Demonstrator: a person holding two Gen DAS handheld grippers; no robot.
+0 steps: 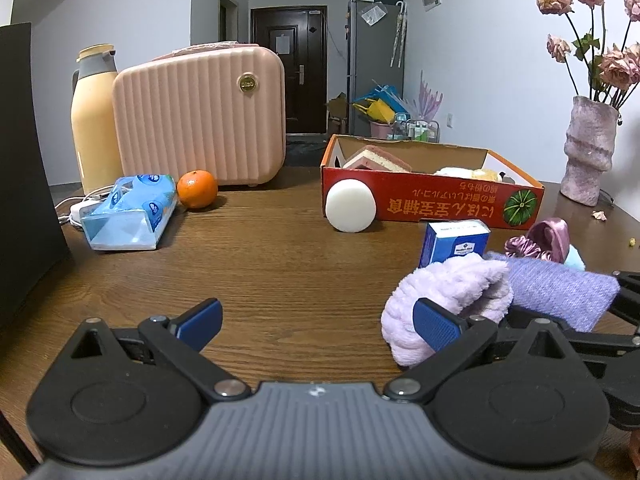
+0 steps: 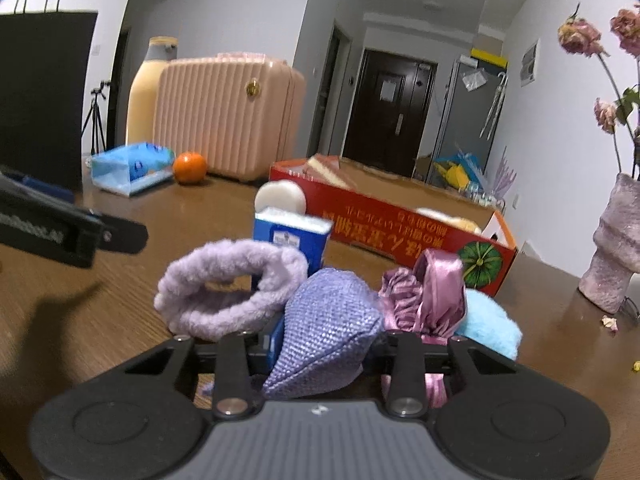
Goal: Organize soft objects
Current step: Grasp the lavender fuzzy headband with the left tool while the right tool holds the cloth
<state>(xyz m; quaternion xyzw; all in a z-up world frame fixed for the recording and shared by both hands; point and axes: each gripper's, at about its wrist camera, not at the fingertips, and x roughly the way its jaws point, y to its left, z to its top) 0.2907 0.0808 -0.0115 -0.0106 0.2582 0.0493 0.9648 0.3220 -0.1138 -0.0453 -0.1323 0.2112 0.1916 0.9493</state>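
Purple knit cloth (image 2: 332, 320), soft, light, squashy: pinched at its bunched near end by right tongs (image 2: 320, 344), left tongs (image 1: 316, 320) gaping empty over table (image 1: 280, 264).

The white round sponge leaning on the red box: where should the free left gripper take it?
Grip the white round sponge across its flat faces near the top edge, coming from above: it stands on edge against the red box, so only the top is clear. Left gripper is open.
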